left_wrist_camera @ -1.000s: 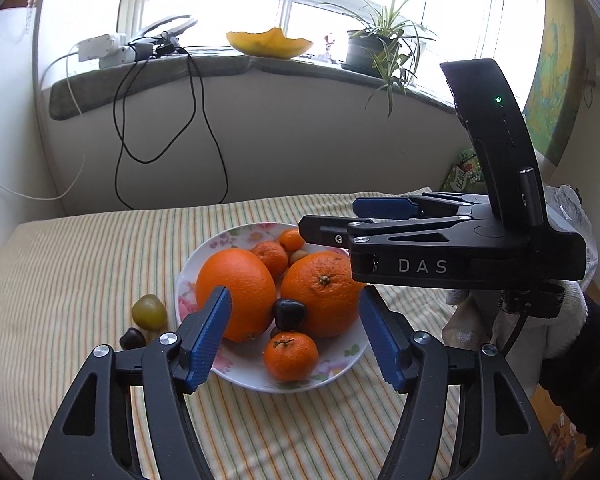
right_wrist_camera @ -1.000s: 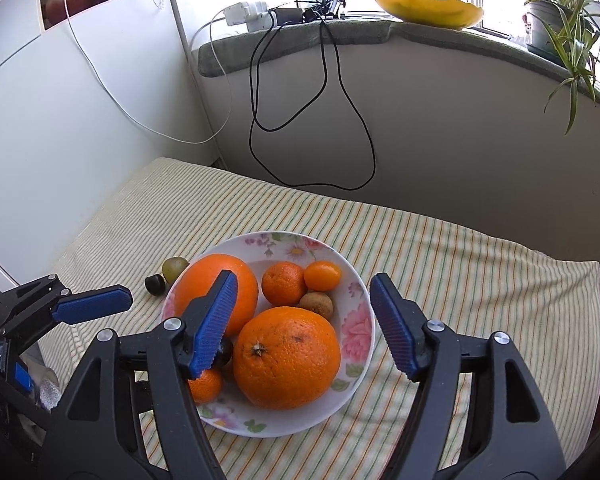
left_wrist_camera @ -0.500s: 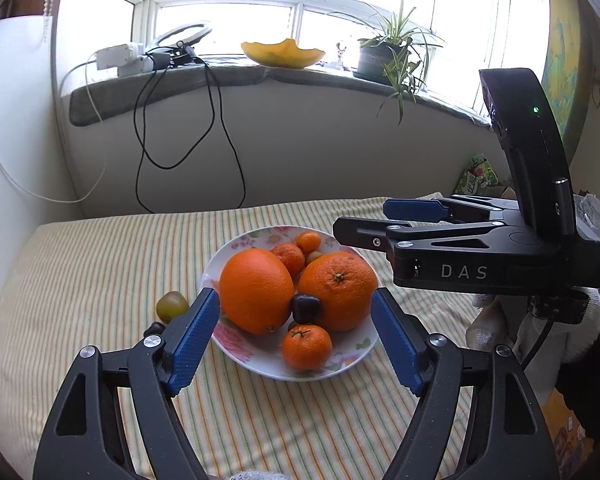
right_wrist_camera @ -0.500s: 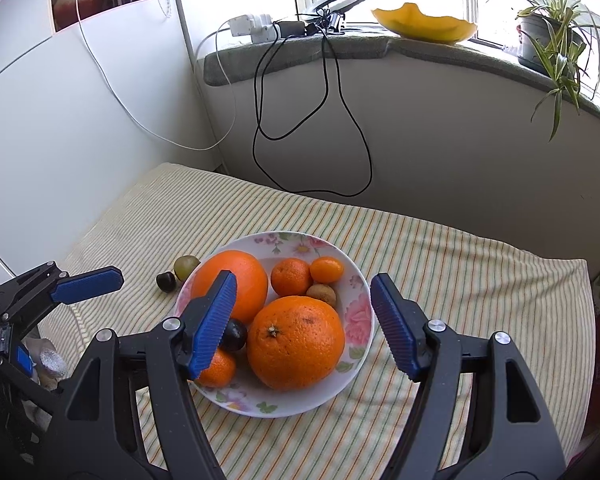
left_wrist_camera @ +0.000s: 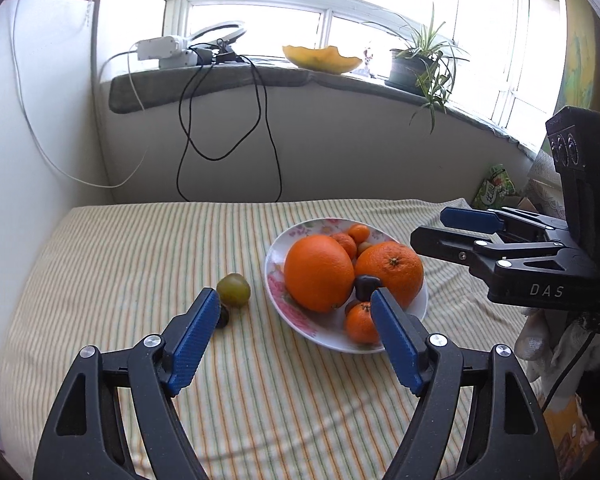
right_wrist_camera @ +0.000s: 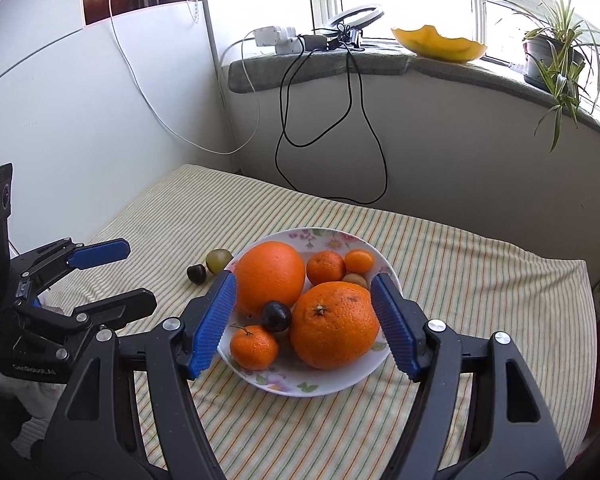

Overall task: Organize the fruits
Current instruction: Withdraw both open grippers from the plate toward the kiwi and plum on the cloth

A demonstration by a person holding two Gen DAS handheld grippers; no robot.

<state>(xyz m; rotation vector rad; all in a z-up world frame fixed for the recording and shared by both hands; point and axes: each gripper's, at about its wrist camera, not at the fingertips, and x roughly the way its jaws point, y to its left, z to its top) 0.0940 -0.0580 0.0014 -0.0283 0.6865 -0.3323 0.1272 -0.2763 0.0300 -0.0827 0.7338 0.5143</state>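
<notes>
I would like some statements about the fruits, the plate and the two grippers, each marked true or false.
1. The green fruit lies on the striped cloth, outside the plate. True.
2. The left gripper is shut on a fruit. False: it is open and holds nothing.
3. Two large oranges lie on the plate. True.
4. The plate holds only oranges. False: a dark fruit also lies between them.
5. The right gripper is open and empty. True.
6. The potted plant stands on the striped cloth. False: it stands on the windowsill.
</notes>
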